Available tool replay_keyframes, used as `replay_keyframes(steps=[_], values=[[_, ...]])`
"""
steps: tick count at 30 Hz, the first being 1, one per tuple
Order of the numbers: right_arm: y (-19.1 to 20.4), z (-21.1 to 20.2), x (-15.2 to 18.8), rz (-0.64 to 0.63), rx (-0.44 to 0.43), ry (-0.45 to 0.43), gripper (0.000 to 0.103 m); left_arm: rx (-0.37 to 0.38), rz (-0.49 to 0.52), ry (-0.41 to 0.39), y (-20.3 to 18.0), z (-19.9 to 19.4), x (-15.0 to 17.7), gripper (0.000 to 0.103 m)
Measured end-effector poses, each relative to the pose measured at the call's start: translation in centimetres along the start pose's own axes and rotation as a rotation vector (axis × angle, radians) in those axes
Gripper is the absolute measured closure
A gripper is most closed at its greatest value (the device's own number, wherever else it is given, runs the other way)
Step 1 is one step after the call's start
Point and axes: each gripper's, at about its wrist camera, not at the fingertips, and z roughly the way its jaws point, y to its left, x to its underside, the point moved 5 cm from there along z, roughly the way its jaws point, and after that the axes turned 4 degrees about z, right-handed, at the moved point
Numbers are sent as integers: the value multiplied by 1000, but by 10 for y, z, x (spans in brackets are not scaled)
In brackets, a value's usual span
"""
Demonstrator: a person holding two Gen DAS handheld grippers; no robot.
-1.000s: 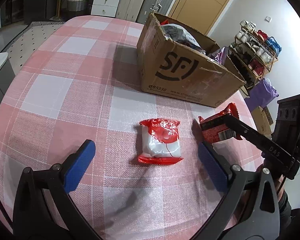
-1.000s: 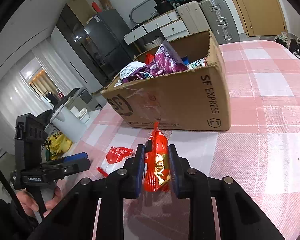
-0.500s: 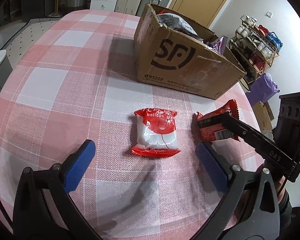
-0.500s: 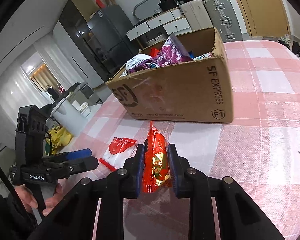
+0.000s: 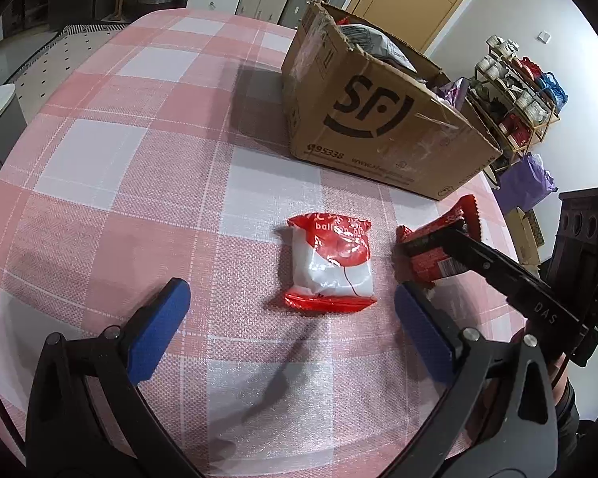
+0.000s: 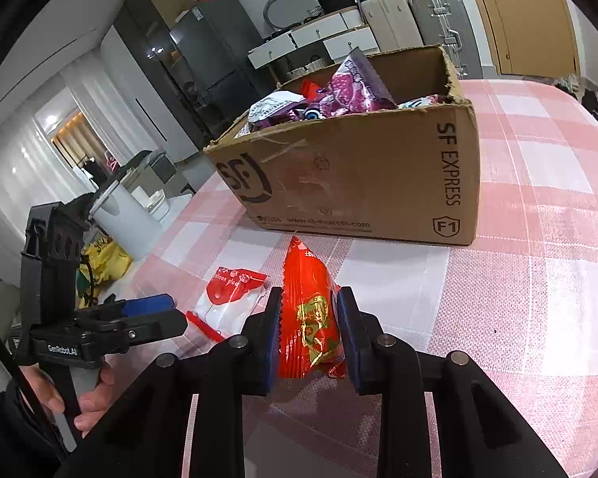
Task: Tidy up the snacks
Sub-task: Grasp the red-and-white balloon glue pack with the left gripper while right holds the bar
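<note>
My right gripper point(image 6: 309, 334) is shut on a red snack packet point(image 6: 309, 310), held upright just above the tablecloth; it shows in the left wrist view point(image 5: 438, 243) to the right. A red-and-white balloon packet point(image 5: 331, 263) lies flat on the pink checked tablecloth point(image 5: 139, 159), also seen in the right wrist view point(image 6: 229, 294). My left gripper point(image 5: 287, 326) is open and empty, just short of the balloon packet. A cardboard SF box point(image 5: 378, 115) holding several snack bags stands behind point(image 6: 362, 183).
Purple and white snack bags point(image 6: 351, 91) stick up from the box. The table's right edge point(image 5: 514, 271) is close to the right gripper. A shelf rack point(image 5: 518, 87), suitcases and drawers stand beyond the table.
The left gripper has drawn slightly closer to the balloon packet. The right gripper has lowered the red packet a little towards the table and stays shut on it.
</note>
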Motion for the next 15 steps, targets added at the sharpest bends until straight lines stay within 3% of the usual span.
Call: replay_keyframes(steps=[11,15], values=[[-14,-43,-5,61,-38,-105,79,8,64,43,-18,14,-9,1],[-18,-58,-6,68,-44,-134,79,-23,88,63,-24,23,-11,1]])
